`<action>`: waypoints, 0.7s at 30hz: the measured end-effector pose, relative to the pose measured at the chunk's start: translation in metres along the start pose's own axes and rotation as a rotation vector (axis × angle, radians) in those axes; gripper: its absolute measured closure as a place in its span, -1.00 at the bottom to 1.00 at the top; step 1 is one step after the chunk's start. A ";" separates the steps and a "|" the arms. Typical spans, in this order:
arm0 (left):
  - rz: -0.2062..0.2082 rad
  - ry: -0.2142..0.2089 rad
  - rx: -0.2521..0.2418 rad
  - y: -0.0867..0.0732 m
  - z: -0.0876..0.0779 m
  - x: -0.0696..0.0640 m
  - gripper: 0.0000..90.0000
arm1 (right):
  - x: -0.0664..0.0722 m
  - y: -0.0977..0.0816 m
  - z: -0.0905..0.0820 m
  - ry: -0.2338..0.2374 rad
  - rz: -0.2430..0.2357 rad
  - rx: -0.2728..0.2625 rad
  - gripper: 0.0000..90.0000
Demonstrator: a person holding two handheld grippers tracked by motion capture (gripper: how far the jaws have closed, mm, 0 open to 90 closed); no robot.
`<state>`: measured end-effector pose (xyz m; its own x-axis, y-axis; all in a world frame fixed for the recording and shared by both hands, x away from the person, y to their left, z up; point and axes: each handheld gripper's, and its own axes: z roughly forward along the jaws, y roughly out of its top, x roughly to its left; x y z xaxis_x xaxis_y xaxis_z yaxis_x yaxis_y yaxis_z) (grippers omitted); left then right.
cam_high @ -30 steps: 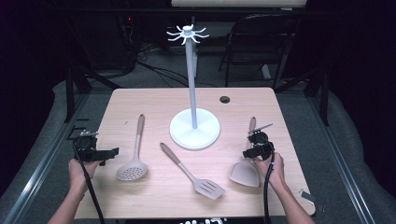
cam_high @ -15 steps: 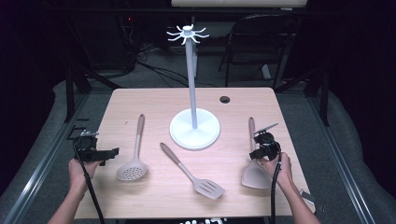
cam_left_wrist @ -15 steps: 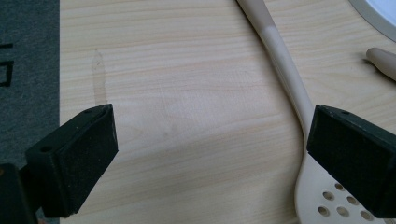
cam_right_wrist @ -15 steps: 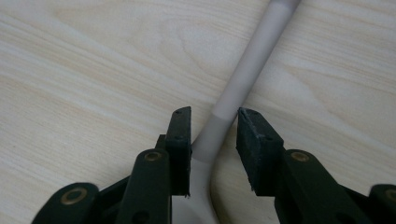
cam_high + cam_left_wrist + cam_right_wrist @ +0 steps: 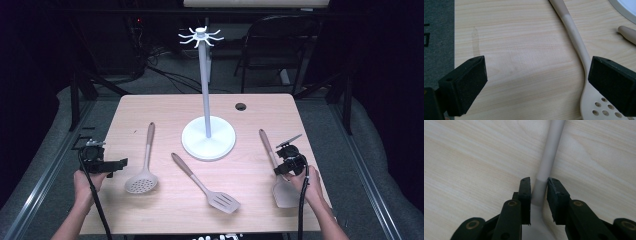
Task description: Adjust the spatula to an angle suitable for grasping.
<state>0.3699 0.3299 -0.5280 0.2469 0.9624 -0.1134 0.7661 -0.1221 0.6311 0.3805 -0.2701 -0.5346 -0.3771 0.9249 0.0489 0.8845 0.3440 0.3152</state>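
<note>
R claw (image 5: pixel 539 186), jaws just closing, pinched the solid spatula (image 5: pixel 280 175) at its neck on the surface (image 5: pixel 250 175), handle running straight ahead w/ blade nearest hand; L claw (image 5: pixel 112 164) spread, idle.

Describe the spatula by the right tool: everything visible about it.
The spatula lies flat near the table's right edge, its pale solid blade toward the person and its brown, wood-like handle pointing away toward the stand. The neck looks smooth, grey and silicone-like. The right tool straddles that neck just above the blade; its jaws have just been closing and stand at both sides, apparently touching it.
</note>
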 end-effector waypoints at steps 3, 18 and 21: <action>-0.001 0.001 0.000 0.001 0.001 0.000 -0.96 | 0.001 -0.001 -0.001 0.010 -0.016 0.010 0.65; 0.012 -0.007 -0.002 0.002 0.003 -0.002 -0.96 | -0.001 0.029 0.008 -0.035 0.032 -0.047 0.52; 0.013 -0.011 0.002 0.002 0.003 -0.002 -0.96 | 0.002 0.031 0.012 -0.045 0.043 -0.032 0.56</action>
<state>0.3725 0.3268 -0.5290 0.2630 0.9581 -0.1133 0.7637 -0.1350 0.6313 0.4110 -0.2559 -0.5362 -0.3260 0.9451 0.0205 0.8899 0.2995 0.3440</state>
